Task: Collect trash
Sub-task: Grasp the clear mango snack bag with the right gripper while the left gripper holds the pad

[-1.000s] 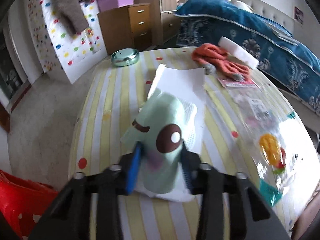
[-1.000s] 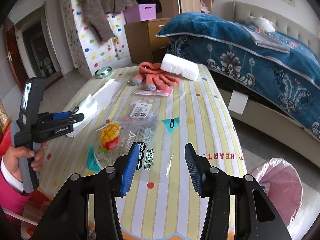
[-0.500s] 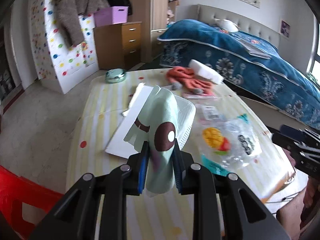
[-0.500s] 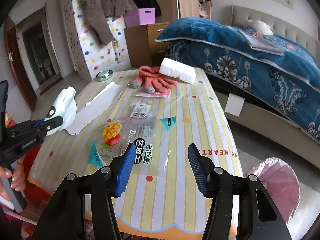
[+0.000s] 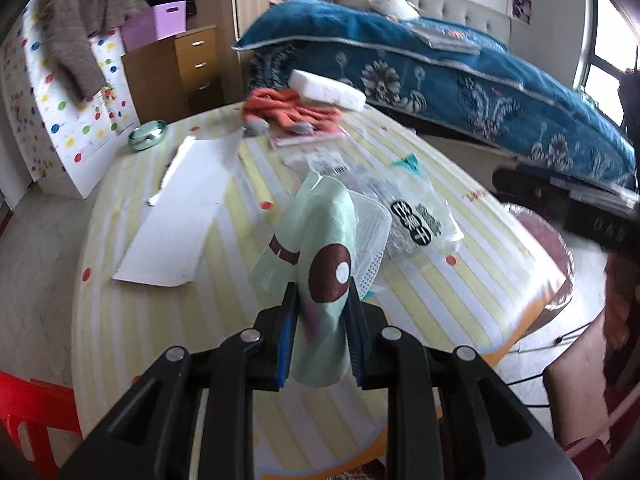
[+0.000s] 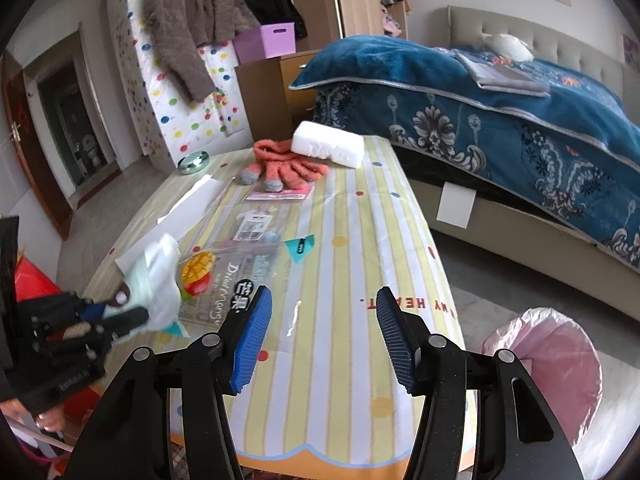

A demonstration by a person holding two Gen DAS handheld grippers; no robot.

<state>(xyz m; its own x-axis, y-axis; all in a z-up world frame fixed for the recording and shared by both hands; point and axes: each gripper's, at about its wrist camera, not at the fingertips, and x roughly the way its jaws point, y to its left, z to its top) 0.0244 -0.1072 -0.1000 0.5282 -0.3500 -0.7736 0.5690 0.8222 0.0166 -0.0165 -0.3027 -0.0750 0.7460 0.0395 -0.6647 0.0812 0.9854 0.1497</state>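
The left gripper (image 5: pixel 322 330) fingers clamp the mint wrapper (image 5: pixel 320 268) above the desk (image 5: pixel 168 320); the right gripper (image 6: pixel 322 336) fingers gape empty. Keep it clenched toward the pink-lined bin (image 6: pixel 560 364) at 4 o'clock.

A daylit bedroom: a bed (image 6: pixel 500 120) with a pale tufted headboard (image 6: pixel 560 40) and blue floral blanket, a wooden drawer chest (image 5: pixel 184 68) bearing a purple bin (image 6: pixel 266 40), a brown coat (image 6: pixel 188 24) hung over a polka-dot panel (image 6: pixel 200 120), and a window (image 5: pixel 608 68) at right.
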